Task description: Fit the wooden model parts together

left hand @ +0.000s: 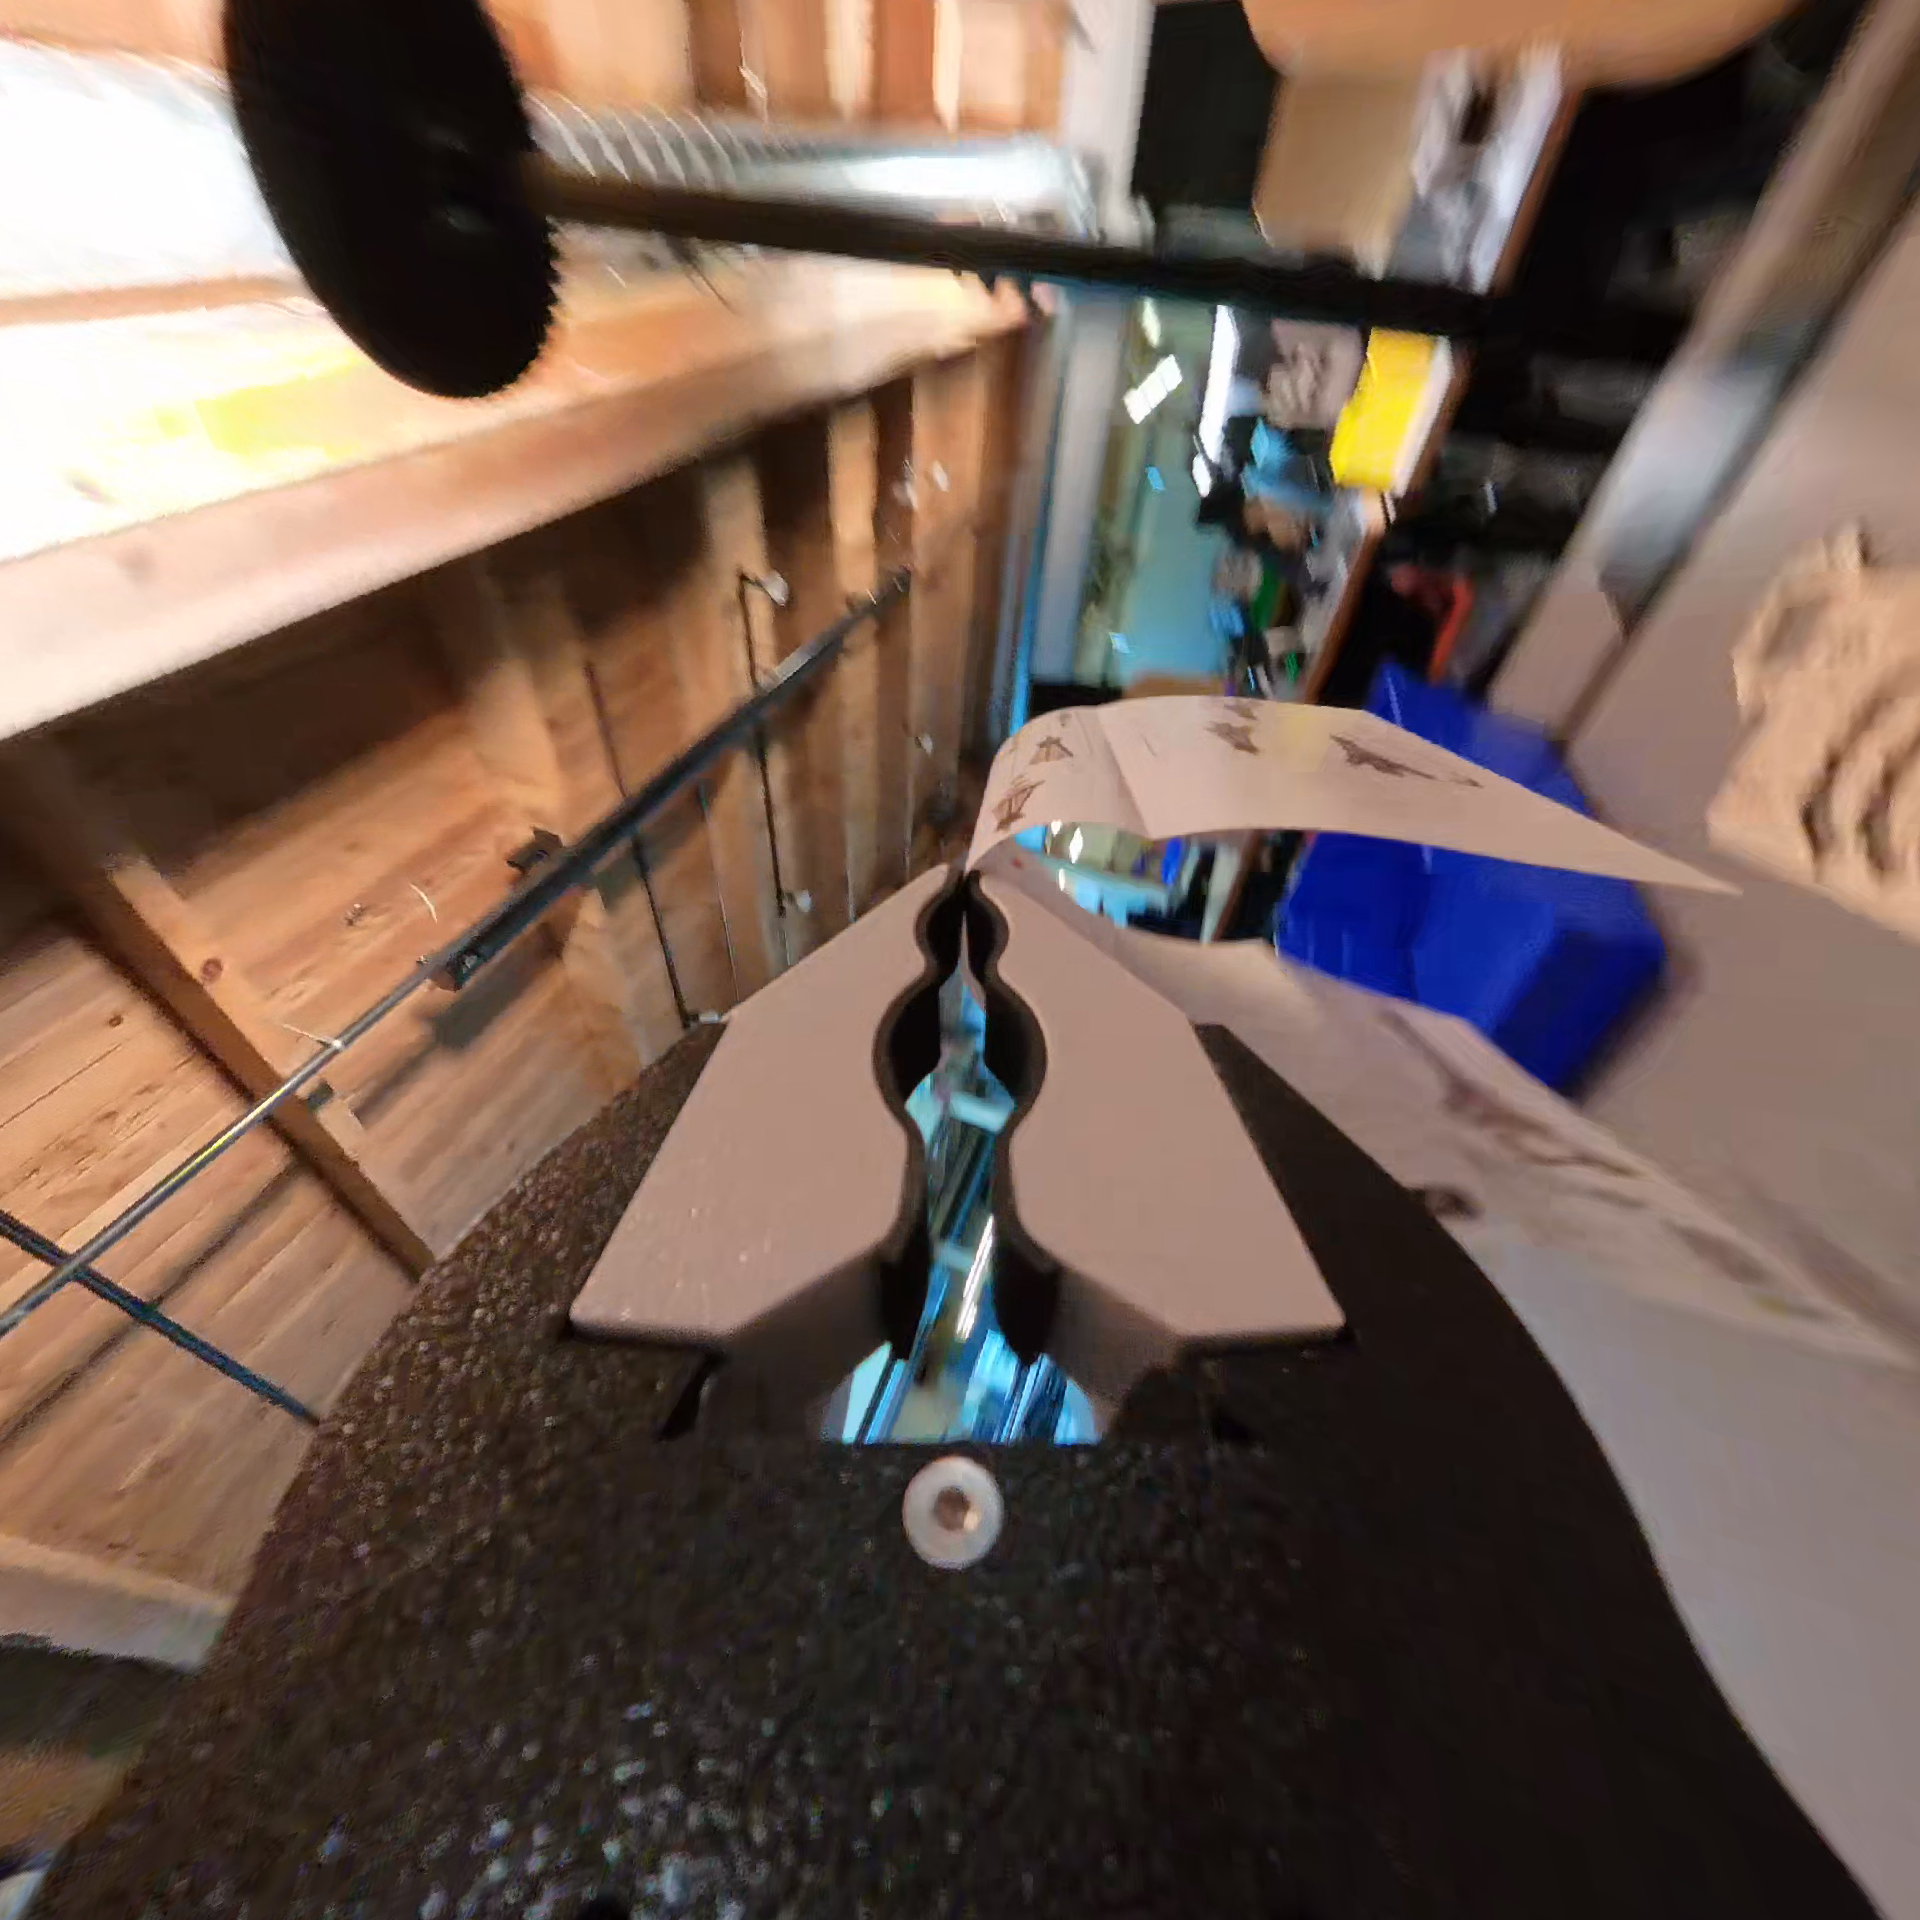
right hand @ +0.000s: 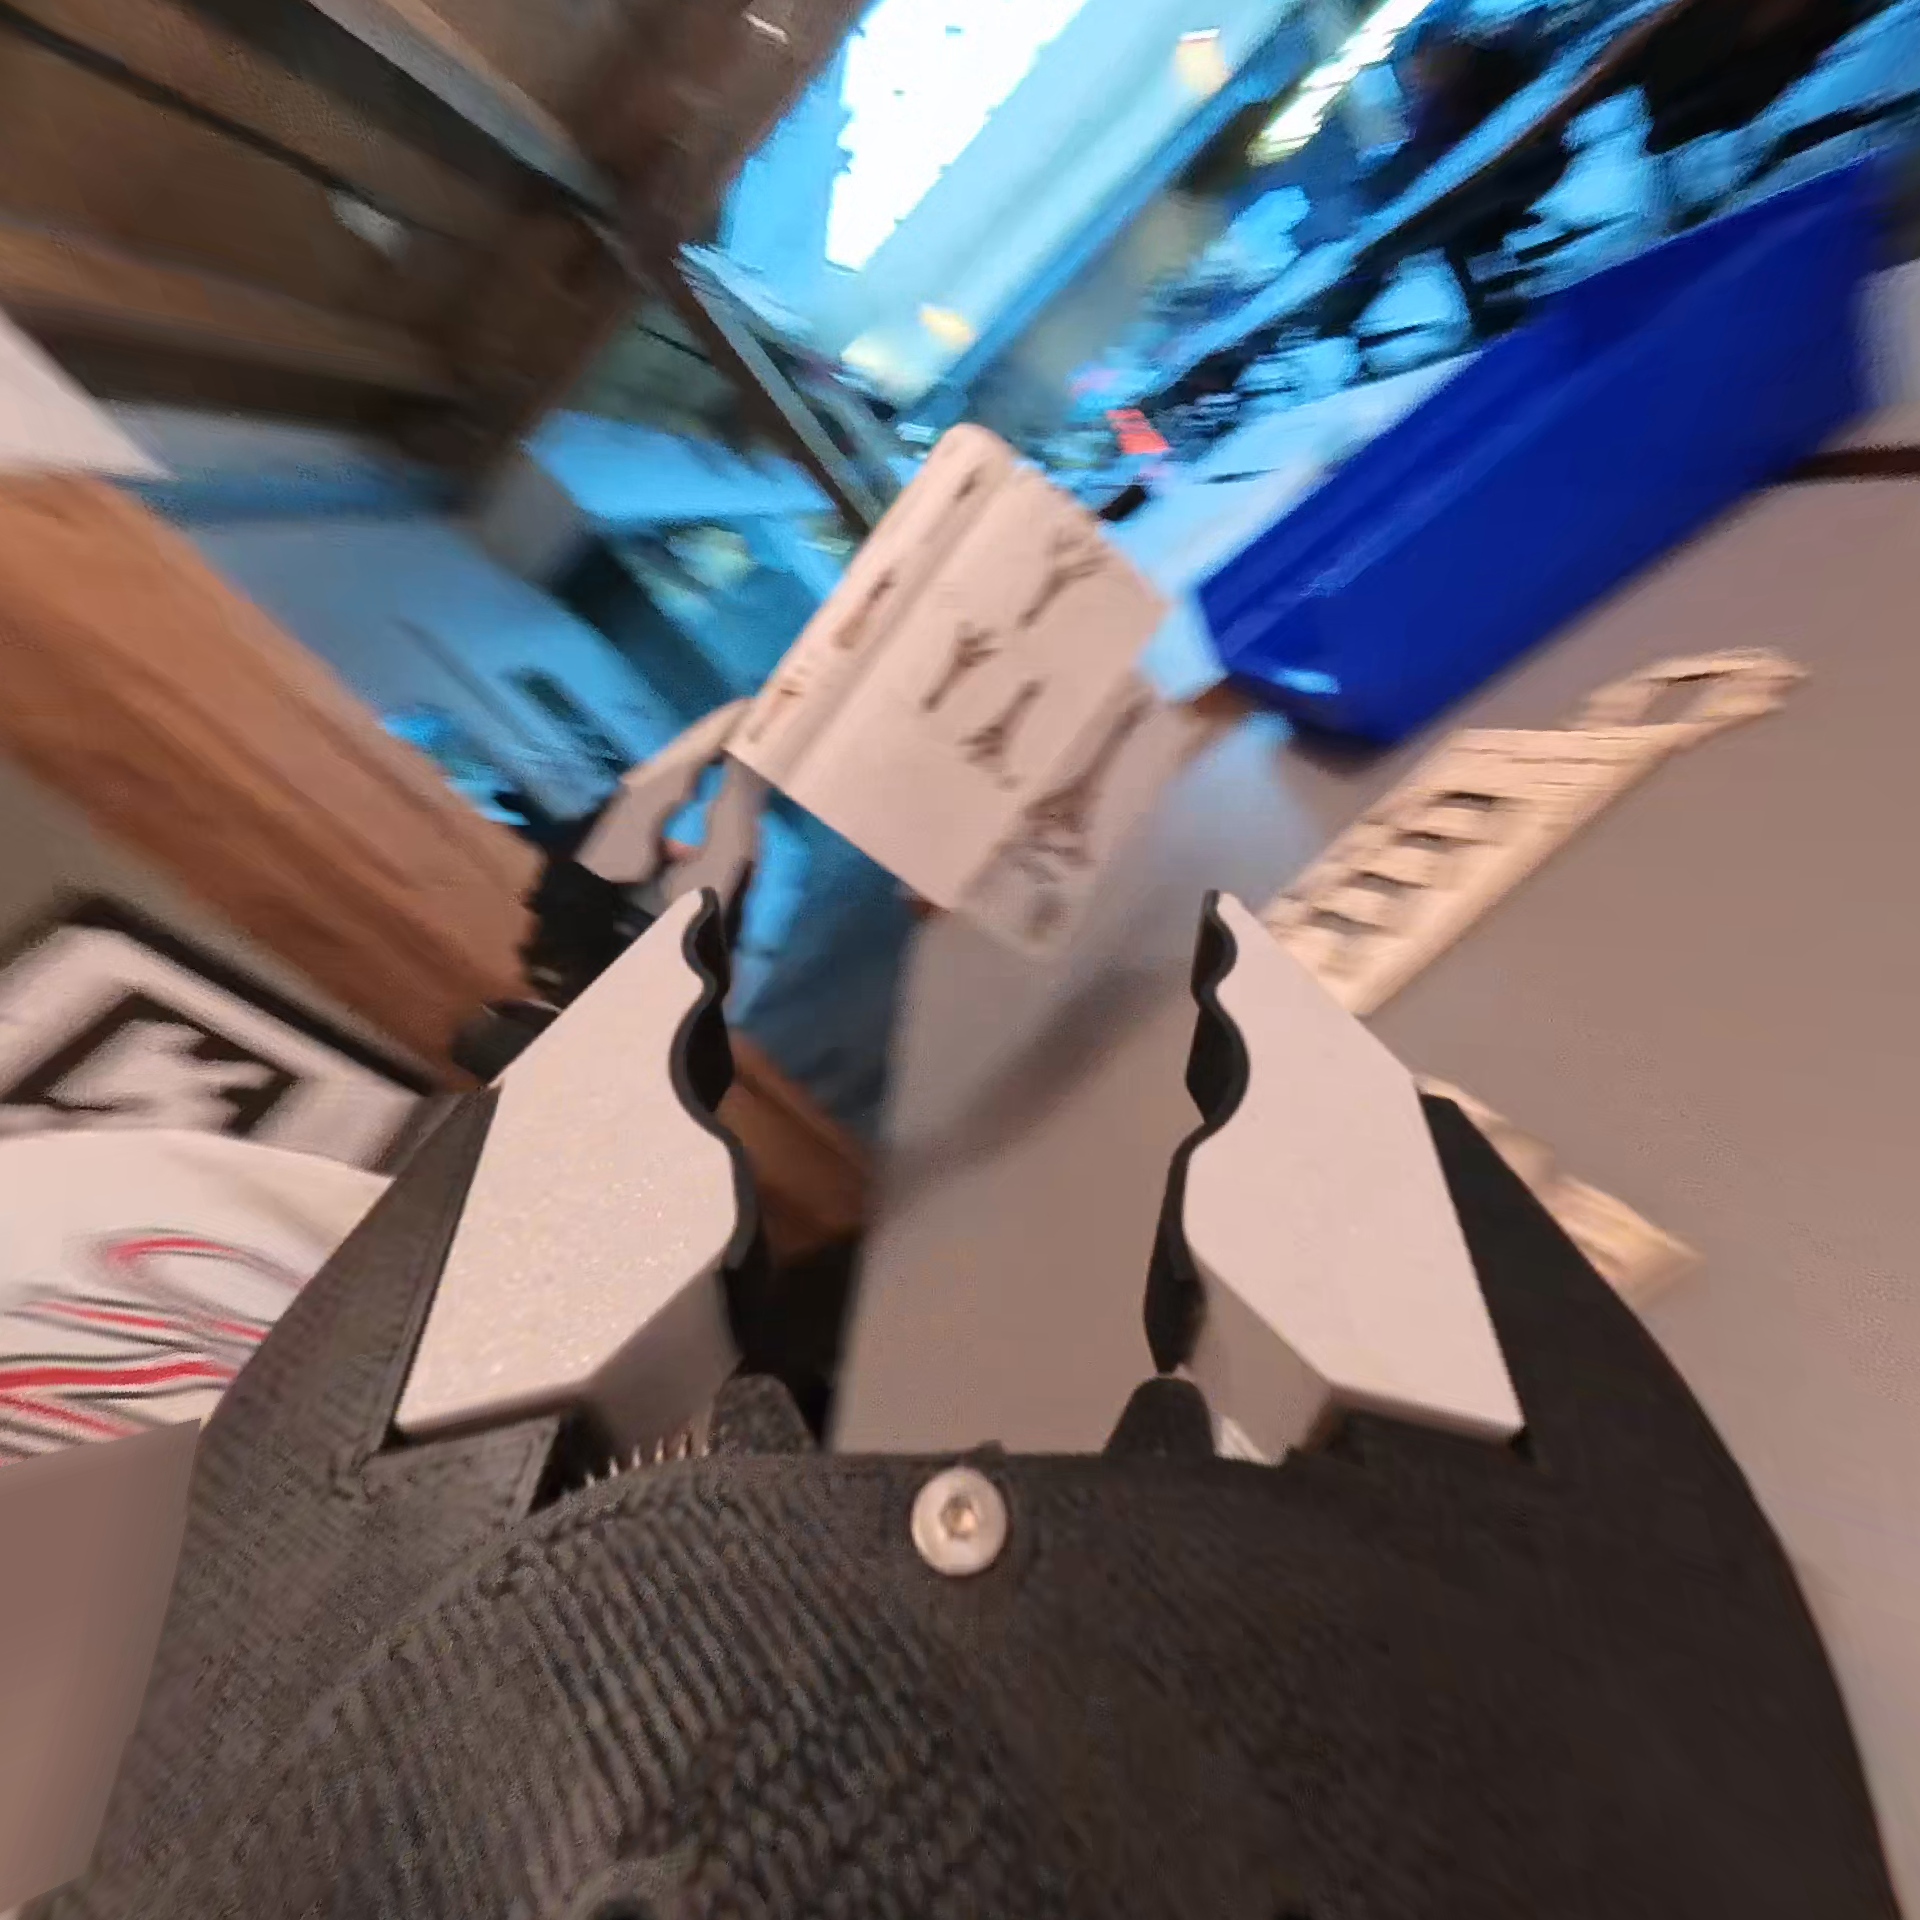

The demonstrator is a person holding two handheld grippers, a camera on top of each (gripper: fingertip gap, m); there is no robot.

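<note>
My left gripper (left hand: pixel 964 883) is shut on the corner of a folded white instruction sheet (left hand: pixel 1299 779), held up in the air; the sheet curls away to the right. In the right wrist view the same sheet (right hand: pixel 956 665) hangs from the left gripper (right hand: pixel 665 821), ahead of and a little left of my right gripper (right hand: pixel 956 925), which is open and empty above the grey table (right hand: pixel 1039 1195). A flat pale wooden parts sheet (right hand: pixel 1507 821) lies on the table ahead to the right. Another wooden piece (right hand: pixel 1579 1205) shows just past the right finger. The views are blurred.
A blue bin stands at the table's far side (right hand: pixel 1507 520) and shows in the left wrist view (left hand: pixel 1455 914). A wooden plank wall (left hand: pixel 416 727) fills the left. A black disc on a rod (left hand: pixel 395 197) crosses the top. A carved wooden piece (left hand: pixel 1829 727) is at the right. Some 25 cm of space lies between my two pairs of fingers.
</note>
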